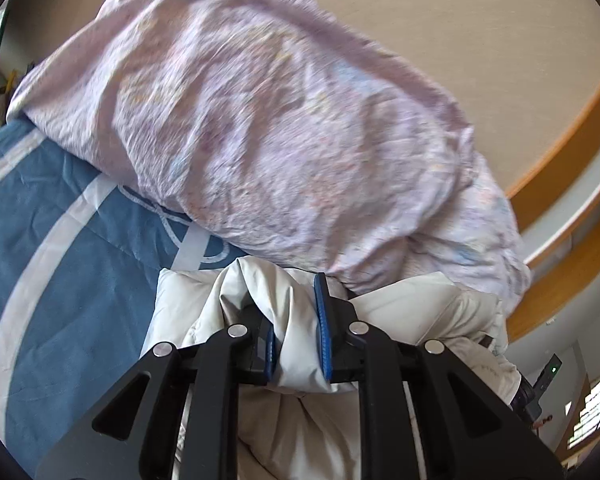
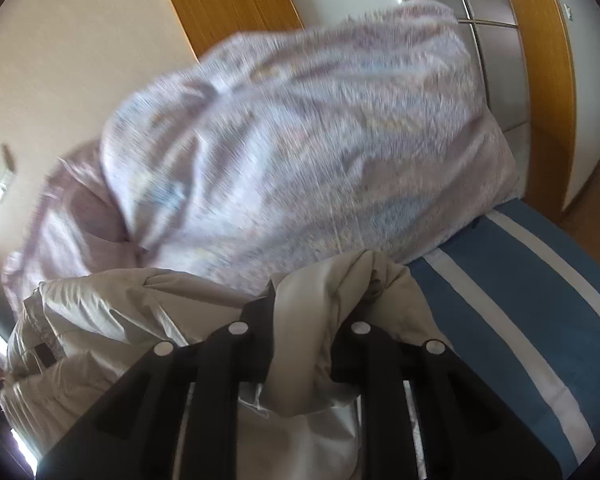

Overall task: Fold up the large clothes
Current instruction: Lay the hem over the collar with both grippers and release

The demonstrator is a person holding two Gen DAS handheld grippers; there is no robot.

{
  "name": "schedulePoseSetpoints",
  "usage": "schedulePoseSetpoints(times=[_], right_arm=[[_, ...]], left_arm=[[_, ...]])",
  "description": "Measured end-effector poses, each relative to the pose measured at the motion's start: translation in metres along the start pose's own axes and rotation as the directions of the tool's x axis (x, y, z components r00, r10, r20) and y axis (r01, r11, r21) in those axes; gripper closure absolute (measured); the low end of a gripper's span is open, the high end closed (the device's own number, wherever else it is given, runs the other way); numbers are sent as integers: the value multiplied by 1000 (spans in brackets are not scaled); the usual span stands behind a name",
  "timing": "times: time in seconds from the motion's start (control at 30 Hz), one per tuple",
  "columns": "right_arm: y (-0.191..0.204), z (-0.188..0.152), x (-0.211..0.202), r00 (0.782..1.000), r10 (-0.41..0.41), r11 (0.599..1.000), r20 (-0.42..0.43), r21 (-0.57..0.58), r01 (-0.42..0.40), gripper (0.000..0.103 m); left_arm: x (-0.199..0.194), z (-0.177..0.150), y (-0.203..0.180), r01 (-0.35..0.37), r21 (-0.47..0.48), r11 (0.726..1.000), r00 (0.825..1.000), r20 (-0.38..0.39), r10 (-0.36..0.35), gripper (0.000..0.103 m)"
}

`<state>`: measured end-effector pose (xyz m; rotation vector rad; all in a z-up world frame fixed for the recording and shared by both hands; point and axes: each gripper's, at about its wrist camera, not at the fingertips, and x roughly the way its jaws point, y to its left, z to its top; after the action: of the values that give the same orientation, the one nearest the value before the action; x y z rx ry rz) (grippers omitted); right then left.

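Jacket fabric, pale grey-white and puffy [image 1: 296, 320], is bunched between the blue pads [image 1: 323, 328] of the left gripper [image 1: 296, 332], whose fingers are clenched on a thick fold of it. The right gripper [image 2: 300, 340] likewise pinches a gathered ridge of the same garment [image 2: 324, 312], the cloth spilling up and over its black fingers so the pads themselves are hidden. From both grips the jacket sags back toward the person, with more of it billowing to the side in each view, so it seems lifted off the bed rather than lying flat. Beyond it, a lilac patterned duvet [image 1: 260, 120] is heaped on the blue bedspread with white bands [image 1: 60, 260], and behind that stand a beige wall [image 1: 480, 40] and wooden trim [image 1: 560, 140]. The step in hand looks like carrying or shaking out the garment ahead of a fold. The next move likely calls for keeping both pinches firm, drawing the grippers apart to tension the cloth, then laying it onto the bare blue spread just short of the duvet.
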<state>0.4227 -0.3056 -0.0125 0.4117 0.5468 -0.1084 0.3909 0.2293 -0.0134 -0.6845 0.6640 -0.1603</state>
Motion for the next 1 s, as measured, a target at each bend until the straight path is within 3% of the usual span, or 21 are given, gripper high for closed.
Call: schedulePoseSetpoints(times=[0.07,0.2,0.27,0.3,0.33,0.4,0.43,0.5,0.6,0.77,0.87,1.0], right_arm=[[5,-3,16,999,-46,999,-21,-8,46,80],[7,-1,25,999,-44,999,-10,14,44,51],[6,6,13,1000,-9,999,24,31,8,36],[6,9,7,999,4,1000,45,30,-6,31],[7,12,-6,995,23,999,92,20,-25,29],[13,11,-32,982,24,999,186,-41,-17,25],[17,10,-41,977,29,997,213,-79,-13,25],[31,0,-61,971,86,980,222,-193,-43,25],[49,-23,-77,972,177,944,153,-305,-124,26],[80,-58,-73,978,206,889,40,-425,-170,31],[95,-77,-65,980,200,860,0,-479,-175,33],[109,-97,-51,982,180,839,-50,-514,-180,34]], left_arm=[[13,-1,7,-11,-19,1000,1000,-6,11,86],[28,-2,15,-14,-49,999,1000,-14,14,73],[24,2,14,30,-65,997,999,-13,-31,57],[18,4,11,64,-59,996,998,-3,-64,41],[11,6,7,82,-50,995,997,13,-82,25],[-7,7,-5,99,-3,995,993,67,-99,7],[-21,6,-16,83,49,995,990,107,-88,4],[-37,-1,-35,59,140,988,986,147,-80,4],[-54,-25,-64,29,273,962,982,170,-78,4],[-45,-81,-104,-56,492,869,989,150,-21,3],[-30,-101,-112,-92,556,826,991,130,23,3],[-10,-109,-108,-100,557,824,994,97,55,3]])
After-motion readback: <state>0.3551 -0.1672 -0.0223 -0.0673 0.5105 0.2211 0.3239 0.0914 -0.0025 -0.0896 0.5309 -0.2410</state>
